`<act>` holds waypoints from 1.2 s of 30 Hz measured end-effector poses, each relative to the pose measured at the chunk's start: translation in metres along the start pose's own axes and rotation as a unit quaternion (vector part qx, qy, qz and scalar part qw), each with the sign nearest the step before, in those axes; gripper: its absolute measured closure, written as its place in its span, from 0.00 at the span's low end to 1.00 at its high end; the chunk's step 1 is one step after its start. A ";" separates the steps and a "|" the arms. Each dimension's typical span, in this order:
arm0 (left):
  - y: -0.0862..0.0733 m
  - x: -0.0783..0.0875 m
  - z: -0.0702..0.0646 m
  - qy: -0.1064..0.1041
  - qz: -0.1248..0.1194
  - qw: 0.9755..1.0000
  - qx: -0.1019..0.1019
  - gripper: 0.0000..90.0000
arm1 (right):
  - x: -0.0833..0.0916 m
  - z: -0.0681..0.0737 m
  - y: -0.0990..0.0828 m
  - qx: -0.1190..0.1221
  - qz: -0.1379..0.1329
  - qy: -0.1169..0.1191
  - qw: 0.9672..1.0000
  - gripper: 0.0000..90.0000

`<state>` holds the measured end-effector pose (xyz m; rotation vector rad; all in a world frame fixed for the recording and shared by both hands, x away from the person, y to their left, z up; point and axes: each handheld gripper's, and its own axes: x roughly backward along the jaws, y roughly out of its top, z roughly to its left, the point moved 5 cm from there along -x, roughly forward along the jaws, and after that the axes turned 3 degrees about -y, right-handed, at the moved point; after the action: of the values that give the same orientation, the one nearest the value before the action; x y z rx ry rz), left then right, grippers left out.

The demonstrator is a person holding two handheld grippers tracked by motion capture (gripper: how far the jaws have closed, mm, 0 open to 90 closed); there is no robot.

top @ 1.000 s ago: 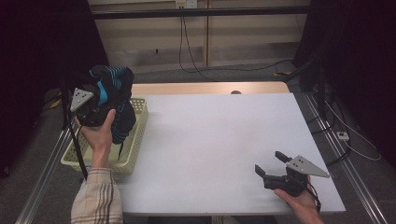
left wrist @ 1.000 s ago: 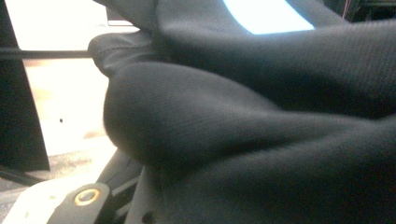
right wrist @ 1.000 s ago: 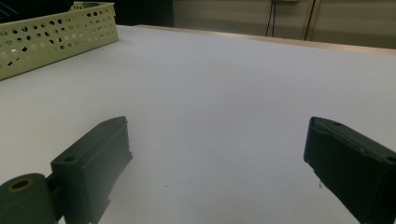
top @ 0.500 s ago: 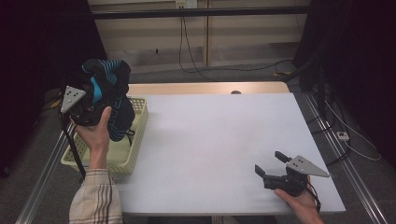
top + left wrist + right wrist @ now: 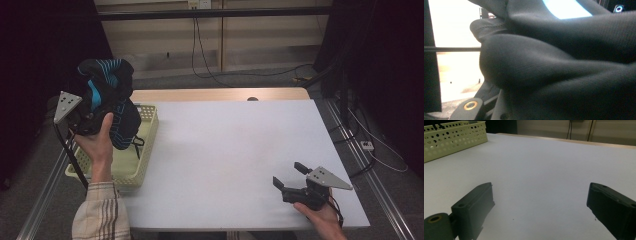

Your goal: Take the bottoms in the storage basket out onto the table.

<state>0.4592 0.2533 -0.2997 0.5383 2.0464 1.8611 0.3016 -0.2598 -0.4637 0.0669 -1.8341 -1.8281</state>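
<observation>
Overhead, left gripper (image 5: pixel 95 117) clamps unlabelled black-and-blue garment (image 5: pixel 107 95) above basket (image 5: pixel 145 150).

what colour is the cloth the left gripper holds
Black garment with bright blue stripes, clearest in the high view.

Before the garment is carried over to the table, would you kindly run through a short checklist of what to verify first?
1. Left tongs shut on the black and blue garment: ok.
2. Garment lifted fully out of the yellow basket: cannot tell; its lower folds hang by the rim and black cords trail inside.
3. White table bare where it would land: ok.
4. Right tongs open, ready to help: ok.
5. Right tongs out of the carrying path, near the front right corner: ok.
</observation>
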 end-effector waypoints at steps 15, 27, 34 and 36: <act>0.016 0.011 -0.007 -0.002 -0.034 0.999 -0.002 0.79 | 0.000 0.000 0.000 0.000 0.000 0.000 1.000 0.08; 0.030 0.015 -0.011 -0.002 -0.060 0.998 0.001 0.79 | -0.001 0.000 0.000 0.002 0.002 0.000 1.000 0.08; 0.036 0.011 -0.018 -0.004 -0.068 0.998 -0.001 0.79 | -0.001 -0.001 0.000 0.000 0.000 -0.002 1.000 0.08; 0.038 0.010 -0.020 -0.006 -0.067 0.998 0.000 0.79 | -0.001 -0.001 0.000 0.001 0.000 -0.002 1.000 0.08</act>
<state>0.4429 0.2443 -0.2593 0.3994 2.0221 1.7771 0.3024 -0.2605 -0.4639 0.0633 -1.8377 -1.8278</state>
